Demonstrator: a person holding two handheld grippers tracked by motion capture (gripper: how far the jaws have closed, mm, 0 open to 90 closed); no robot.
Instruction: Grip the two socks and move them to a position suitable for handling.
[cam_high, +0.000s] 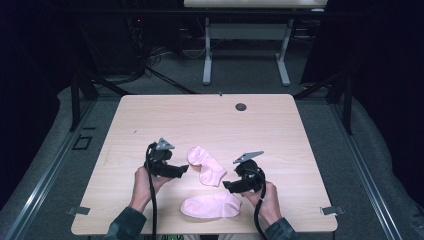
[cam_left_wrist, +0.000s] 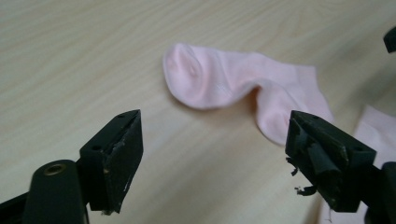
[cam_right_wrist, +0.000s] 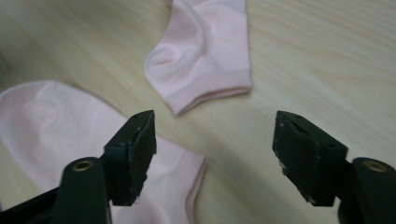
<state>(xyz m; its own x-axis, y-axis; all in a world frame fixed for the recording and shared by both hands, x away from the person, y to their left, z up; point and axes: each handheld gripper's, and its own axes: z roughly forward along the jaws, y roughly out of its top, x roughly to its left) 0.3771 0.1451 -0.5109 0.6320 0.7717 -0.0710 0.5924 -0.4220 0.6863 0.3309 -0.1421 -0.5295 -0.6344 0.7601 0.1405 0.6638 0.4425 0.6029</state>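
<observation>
1. Plainly, both sets of jaws stand apart with nothing between them: the left gripper (cam_high: 184, 169) and the right gripper (cam_high: 227, 185) each hover above the table (cam_high: 150, 125), touching no cloth.
2. Seen from above, the far sock (cam_high: 206, 166) lies between the grippers, its toe toward 11 o'clock and its cuff toward 5 o'clock; the near sock (cam_high: 211, 205) lies at 6 o'clock of it, just beside the right gripper and apart from the far one.
3. Risk, as I judge it: the cloth is thin and flat on the wood, so jaws coming down level may skate over it and pinch nothing.
4. In the right gripper view the near sock (cam_right_wrist: 56, 126) runs under the left jaw while the far sock's cuff (cam_right_wrist: 219, 88) sits at 12 o'clock; a careless close could catch the wrong one, or both.
5. In the left gripper view the far sock (cam_left_wrist: 224, 79) is bent at the heel; tugging one end may bunch it or drag it onto its mate.
6. The near sock lies close to the table's front edge, so a push toward 6 o'clock could slide it off.
</observation>
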